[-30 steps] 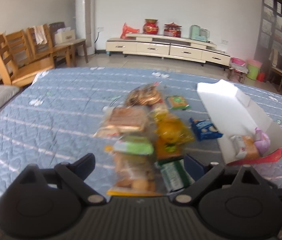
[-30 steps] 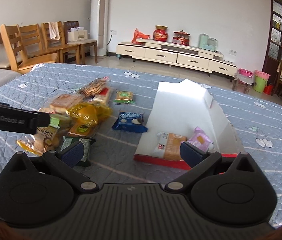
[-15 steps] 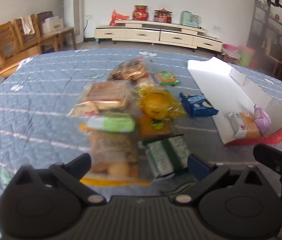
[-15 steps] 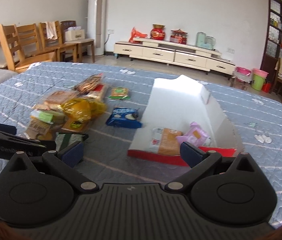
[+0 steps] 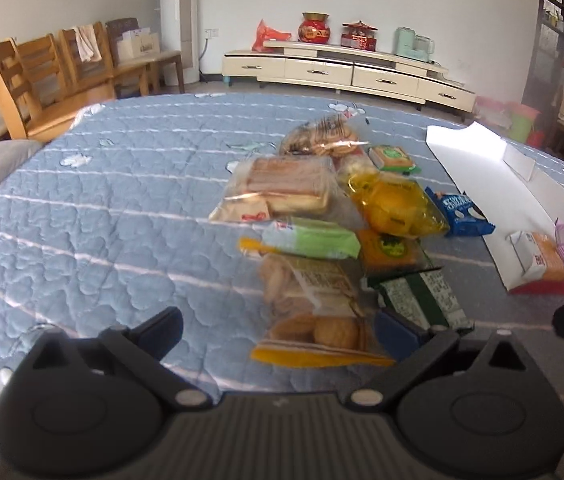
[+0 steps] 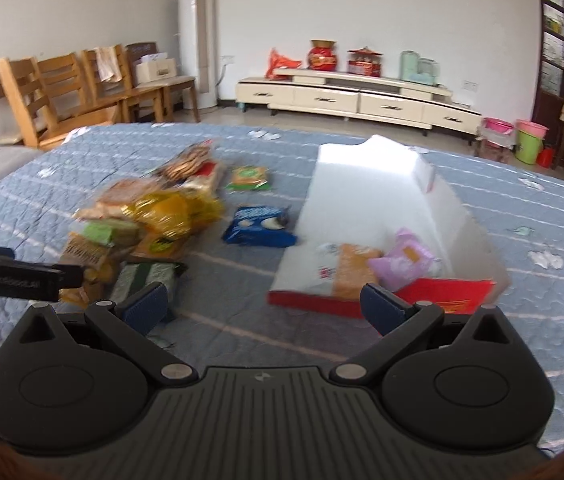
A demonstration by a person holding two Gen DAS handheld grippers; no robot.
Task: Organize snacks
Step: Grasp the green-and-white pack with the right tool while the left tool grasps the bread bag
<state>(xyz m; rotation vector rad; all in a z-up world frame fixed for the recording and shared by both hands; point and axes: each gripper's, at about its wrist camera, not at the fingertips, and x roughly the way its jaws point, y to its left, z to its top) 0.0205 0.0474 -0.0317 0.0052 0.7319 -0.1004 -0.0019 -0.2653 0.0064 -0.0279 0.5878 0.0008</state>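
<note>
A pile of wrapped snacks lies on the blue quilted table (image 5: pixel 94 216). Nearest my open left gripper (image 5: pixel 282 330) is a clear biscuit pack (image 5: pixel 314 304), lying partly between the fingers without being clamped. Beyond lie a green wafer pack (image 5: pixel 314 238), a sandwich-cake pack (image 5: pixel 286 190), a yellow bag (image 5: pixel 396 208), a dark green pack (image 5: pixel 418 296) and a blue cookie pack (image 5: pixel 460 214). A white box with a red front (image 6: pixel 382 216) holds an orange-white pack (image 6: pixel 348 268) and a purple pack (image 6: pixel 406 258). My right gripper (image 6: pixel 264 306) is open and empty, in front of the box.
Wooden chairs (image 5: pixel 42 80) stand past the table's far left edge. A cream TV cabinet (image 6: pixel 358 98) lines the back wall. The left gripper's body (image 6: pixel 14 276) shows at the left of the right wrist view. Bare quilt lies to the left of the pile.
My left gripper has moved down and closer to the pile, so the biscuit pack now lies partly between its fingers. My right gripper has drifted slightly nearer the box.
</note>
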